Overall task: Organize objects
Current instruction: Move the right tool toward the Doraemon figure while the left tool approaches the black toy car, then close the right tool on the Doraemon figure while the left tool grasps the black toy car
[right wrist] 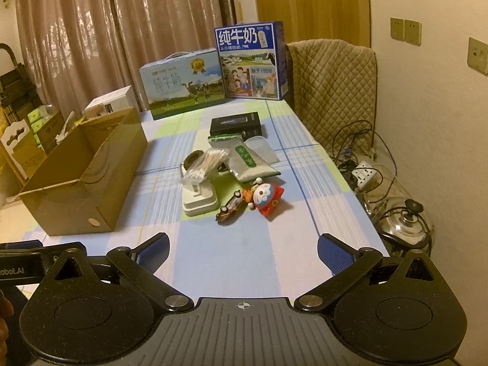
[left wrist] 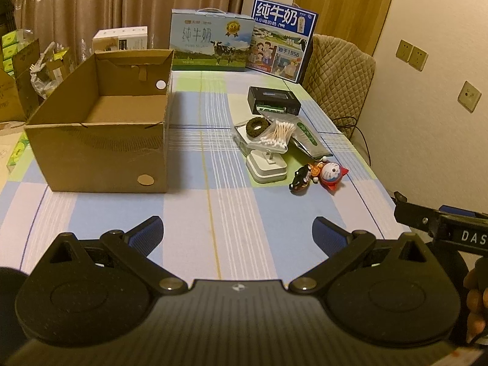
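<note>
An open, empty cardboard box [left wrist: 100,122] [right wrist: 82,177] stands on the checked tablecloth at the left. To its right lies a pile: a Doraemon toy [left wrist: 331,174] [right wrist: 267,196], a small toy car [left wrist: 300,178] [right wrist: 230,207], a white charger block [left wrist: 267,167] [right wrist: 198,199], a bag of cotton swabs [left wrist: 276,135] [right wrist: 206,163], a silver pouch [left wrist: 309,138] [right wrist: 250,164], a dark ring [left wrist: 257,126] and a black box [left wrist: 273,100] [right wrist: 236,123]. My left gripper [left wrist: 238,233] is open and empty near the front edge. My right gripper [right wrist: 244,251] is open and empty too.
Two milk cartons [left wrist: 212,44] [right wrist: 251,61] stand at the table's far end. A padded chair [right wrist: 334,88] is at the far right. On the floor at the right lie a power strip [right wrist: 364,175], cables and a pot [right wrist: 405,222]. Boxes clutter the far left.
</note>
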A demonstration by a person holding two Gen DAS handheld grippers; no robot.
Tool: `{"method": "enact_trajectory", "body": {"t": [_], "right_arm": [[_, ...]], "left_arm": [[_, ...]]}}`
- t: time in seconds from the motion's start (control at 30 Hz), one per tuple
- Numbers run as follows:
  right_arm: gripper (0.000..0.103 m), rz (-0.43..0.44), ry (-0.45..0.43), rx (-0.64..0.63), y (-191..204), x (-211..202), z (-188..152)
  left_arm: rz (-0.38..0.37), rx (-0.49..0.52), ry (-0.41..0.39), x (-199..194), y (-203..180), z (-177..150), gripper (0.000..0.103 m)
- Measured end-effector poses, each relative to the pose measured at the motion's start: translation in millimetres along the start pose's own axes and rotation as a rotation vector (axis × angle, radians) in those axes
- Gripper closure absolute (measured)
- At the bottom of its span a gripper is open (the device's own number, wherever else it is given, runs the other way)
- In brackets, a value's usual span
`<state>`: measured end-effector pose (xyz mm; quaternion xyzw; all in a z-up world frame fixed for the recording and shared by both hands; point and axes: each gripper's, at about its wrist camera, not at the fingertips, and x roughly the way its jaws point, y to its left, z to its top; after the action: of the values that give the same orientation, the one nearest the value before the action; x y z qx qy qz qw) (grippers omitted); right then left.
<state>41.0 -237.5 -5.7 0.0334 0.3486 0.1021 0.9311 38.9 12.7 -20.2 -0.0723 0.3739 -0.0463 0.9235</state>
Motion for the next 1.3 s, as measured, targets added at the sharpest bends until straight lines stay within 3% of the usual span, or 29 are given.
{"method": "enact_trajectory", "body": {"t": [0.27, 0.33, 0.53, 0.93, 1.17, 1.3], "right_arm": [[0.003, -0.015, -0.017, -0.067, -23.1, 41.6, 19.3], [0.012, -0.012, -0.012, -0.089, -29.7, 56.4, 23.1], [0.027, 0.015, 0.025, -0.120, -45.5, 106.0, 31.7], [0.043, 0.047, 0.090, -0.189, -53.5, 186.9, 37.1], [0.046, 0.045, 0.126, -0.200, -56.8, 207.9, 33.9], [0.054, 0.060, 0.124, -0.193, -57.2, 211.9, 34.6]], "left_arm": [[-0.023, 0.020, 0.064, 44.9, -5.8, 15.9, 0.001], [-0.030, 0.020, 0.076, 58.9, -8.6, 21.2, 0.001], [-0.044, 0.054, 0.096, 100.0, -18.7, 35.8, 0.001], [-0.080, 0.097, 0.153, 168.9, -25.6, 43.8, 0.001], [-0.107, 0.095, 0.160, 187.7, -29.8, 43.9, 0.001], [-0.110, 0.083, 0.166, 193.5, -28.5, 42.3, 0.001]]}}
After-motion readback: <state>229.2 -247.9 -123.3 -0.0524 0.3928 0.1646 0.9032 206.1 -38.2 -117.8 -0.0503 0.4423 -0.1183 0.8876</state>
